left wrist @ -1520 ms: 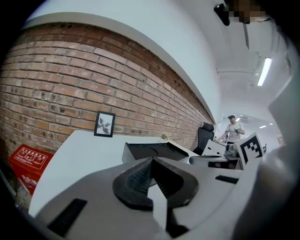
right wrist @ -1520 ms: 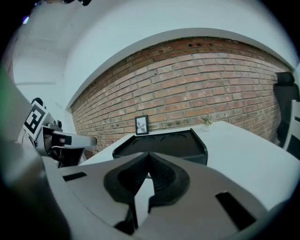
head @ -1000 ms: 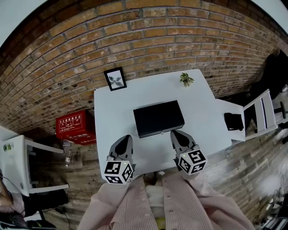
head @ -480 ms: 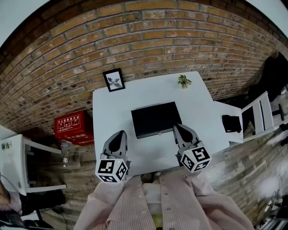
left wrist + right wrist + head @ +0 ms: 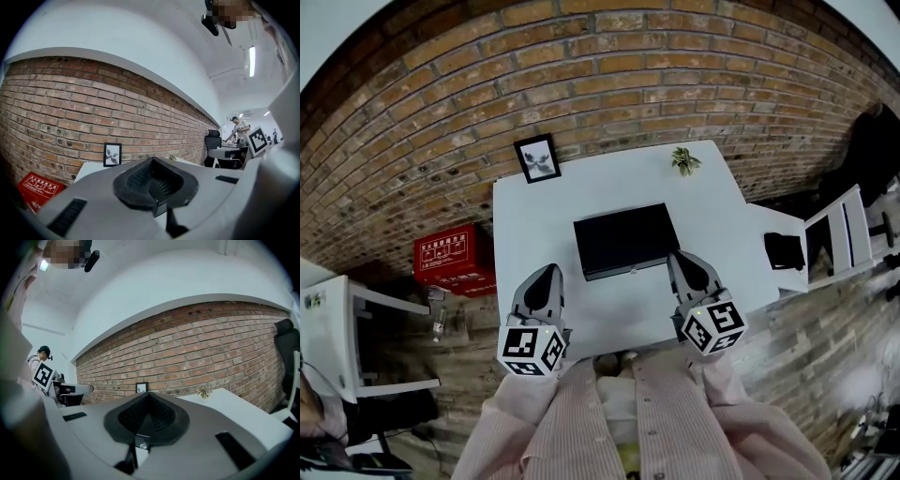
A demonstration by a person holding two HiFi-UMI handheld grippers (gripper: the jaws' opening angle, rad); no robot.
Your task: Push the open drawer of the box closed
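Head view: we see a flat, rectangular black box (image 5: 623, 239) with a matte finish. It lies near the middle of a smooth white table (image 5: 712, 216), long side toward the person. Its narrow front face carries a small pale handle. The drawer looks flush with the box body, but the face is too small here for us to confirm this.

We find the left gripper (image 5: 551, 272) over the table's near left area, apart from the box. In the left gripper view its two dark, ribbed pads meet at a point with nothing between them, so the jaws are together.

We find the right gripper (image 5: 678, 255) with its tip just beside the box's front right corner. In the right gripper view its textured black pads likewise press against each other, and no object sits between them. Both gripper bodies are smooth grey shells that taper toward the tips.

At the table's far edge we note:
- a small black picture frame (image 5: 537, 157) standing upright at the left corner;
- a small leafy plant (image 5: 684, 161) toward the right.

A rough red-brown brick wall (image 5: 628, 84) rises behind the table. A red box (image 5: 445, 258) with white print sits on the floor to the left. A white slatted chair (image 5: 839, 234) stands to the right. The person's striped pinkish shirt (image 5: 656, 422) fills the bottom of the view.
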